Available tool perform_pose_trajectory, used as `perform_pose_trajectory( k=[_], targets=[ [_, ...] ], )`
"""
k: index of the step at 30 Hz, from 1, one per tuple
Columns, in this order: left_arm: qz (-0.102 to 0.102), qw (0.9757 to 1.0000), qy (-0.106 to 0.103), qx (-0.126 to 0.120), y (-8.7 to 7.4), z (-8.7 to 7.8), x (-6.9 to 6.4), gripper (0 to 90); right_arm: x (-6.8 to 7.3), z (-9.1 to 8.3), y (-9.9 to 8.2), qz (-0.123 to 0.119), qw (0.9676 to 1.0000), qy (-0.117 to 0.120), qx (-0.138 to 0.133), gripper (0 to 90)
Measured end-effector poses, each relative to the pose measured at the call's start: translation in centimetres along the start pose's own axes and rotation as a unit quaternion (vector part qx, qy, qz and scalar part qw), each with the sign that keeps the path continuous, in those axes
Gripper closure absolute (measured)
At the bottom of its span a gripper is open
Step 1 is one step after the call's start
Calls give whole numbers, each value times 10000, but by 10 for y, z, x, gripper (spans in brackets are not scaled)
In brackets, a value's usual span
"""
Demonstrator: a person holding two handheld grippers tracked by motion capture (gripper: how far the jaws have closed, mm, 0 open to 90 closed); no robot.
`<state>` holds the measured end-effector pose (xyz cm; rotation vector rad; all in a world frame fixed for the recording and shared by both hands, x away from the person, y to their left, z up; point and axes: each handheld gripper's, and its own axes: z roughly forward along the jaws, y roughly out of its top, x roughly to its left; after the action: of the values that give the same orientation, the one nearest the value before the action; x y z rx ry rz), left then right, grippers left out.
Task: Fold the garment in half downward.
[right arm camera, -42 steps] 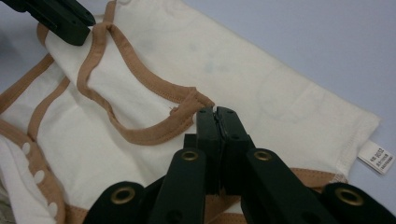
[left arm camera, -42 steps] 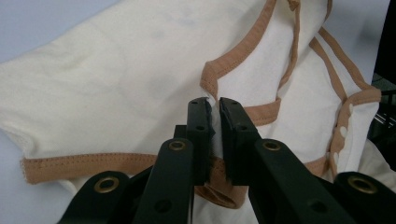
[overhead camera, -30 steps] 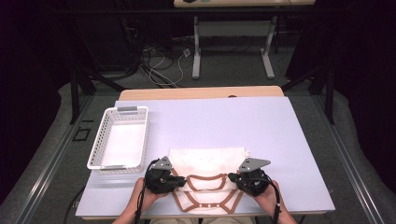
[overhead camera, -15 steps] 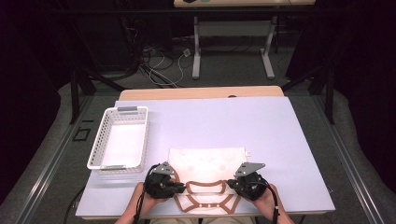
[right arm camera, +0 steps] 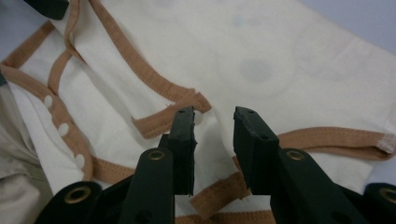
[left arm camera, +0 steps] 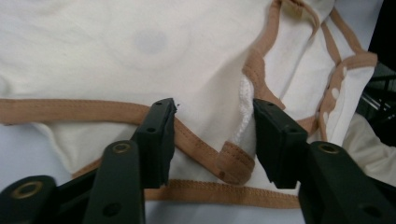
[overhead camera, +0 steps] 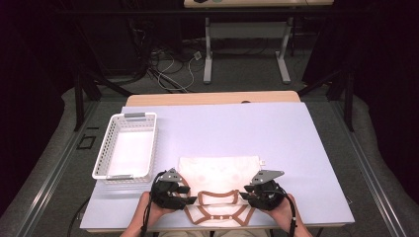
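Both jaws have just been opening off the cream, tan-trimmed cotton baby bodysuit (overhead camera: 220, 185) beside the white slatted plastic basket (overhead camera: 126, 148), left gripper (left arm camera: 212, 135) and right gripper (right arm camera: 214, 140) released, cloth lying slack between them, so a fold seems finished; next, probably regripping for another fold

A pale lilac rectangular tabletop (overhead camera: 276, 133) is carrying a white slatted plastic basket (overhead camera: 126, 146) at its left side and a cream cloth garment with tan-brown trim (overhead camera: 220, 175) lying flat near its front edge.
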<state>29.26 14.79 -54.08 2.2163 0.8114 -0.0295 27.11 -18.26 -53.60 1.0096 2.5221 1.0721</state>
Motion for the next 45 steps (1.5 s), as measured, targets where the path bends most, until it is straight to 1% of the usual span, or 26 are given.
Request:
perform_pose_trajectory(
  k=[1, 3, 4, 6, 7, 10, 12, 14, 16, 18, 19, 20, 21, 23, 25, 26, 27, 30, 32, 34, 36, 41, 42, 43, 44, 45],
  targets=[
    [-53, 9999, -9, -96, 1, -2, 1, 446, -1, -2, 1, 10, 10000, -21, -65, 675],
    [-99, 9996, -66, -245, 3, -7, 2, 434, -2, -3, 2, 40, 9998, -38, -166, 678],
    [-118, 9993, -49, -350, 4, -8, 2, 428, -2, -2, 2, 46, 9997, -53, -237, 694],
    [-109, 9989, -49, -451, 6, -11, 2, 446, -2, -1, 3, 25, 9998, -73, -170, 745],
    [-112, 9987, -34, -493, 6, -12, 2, 466, -2, 0, 4, -62, 9998, -135, -160, 785],
    [-76, 9985, 25, -548, 7, -11, 1, 588, -3, 5, 7, -96, 9995, -228, -182, 866],
    [-11, 9985, 8, -550, 5, -9, 0, 729, -4, 9, 8, -115, 9994, -281, -162, 894],
    [70, 9991, 5, -414, 5, -5, -1, 823, -5, 14, 9, -111, 9994, -315, -86, 899],
    [160, 9994, 33, -294, 5, 0, -2, 866, -7, 19, 10, -118, 9994, -315, 13, 900],
    [214, 9996, 58, -164, 4, 4, -1, 879, -9, 25, 10, -122, 9994, -317, 109, 900],
    [163, 9998, 45, -107, 3, 7, -1, 882, -10, 27, 10, -132, 9994, -288, 136, 900],
    [167, 9998, 50, -63, 2, 9, 0, 885, -10, 30, 9, -107, 9993, -313, 201, 900],
    [179, 9998, 37, 3, 2, 10, 1, 887, -10, 31, 9, -103, 9993, -260, 230, 900],
    [165, 9998, 30, 68, 0, 13, 2, 890, -9, 31, 8, -122, 9994, -229, 225, 900],
    [134, 9999, 10, 100, -1, 15, 2, 890, -8, 30, 8, -107, 9994, -230, 234, 900],
    [163, 9998, -3, 94, -1, 15, 3, 890, -7, 30, 8, -84, 9995, -172, 238, 900],
    [152, 9998, 3, 97, -2, 15, 2, 890, -7, 30, 7, -140, 9994, -172, 247, 900],
    [172, 9998, -32, 121, -2, 14, 2, 889, -5, 29, 7, -136, 9995, -115, 255, 899],
    [217, 9995, -74, 197, -2, 14, 3, 885, -5, 28, 8, -114, 9994, -39, 333, 899],
    [251, 9995, -72, 199, -2, 15, 2, 873, -5, 27, 7, -115, 9993, 47, 340, 899],
    [319, 9992, -81, 243, -2, 14, 1, 867, -4, 26, 7, -101, 9992, 48, 395, 899],
    [315, 9992, -72, 220, -3, 15, 0, 866, -3, 23, 5, -110, 9991, 143, 395, 899],
    [316, 9992, -74, 216, -3, 15, 0, 867, -3, 22, 5, -136, 9988, 122, 455, 899],
    [311, 9992, -98, 222, -3, 15, 0, 867, -2, 21, 5, -129, 9987, 166, 471, 898],
    [322, 9992, -93, 229, -3, 15, 0, 868, -1, 21, 4, -110, 9989, 172, 417, 898],
    [329, 9992, -90, 230, -3, 15, 0, 868, -1, 21, 4, -133, 9988, 170, 435, 898]
  ],
)
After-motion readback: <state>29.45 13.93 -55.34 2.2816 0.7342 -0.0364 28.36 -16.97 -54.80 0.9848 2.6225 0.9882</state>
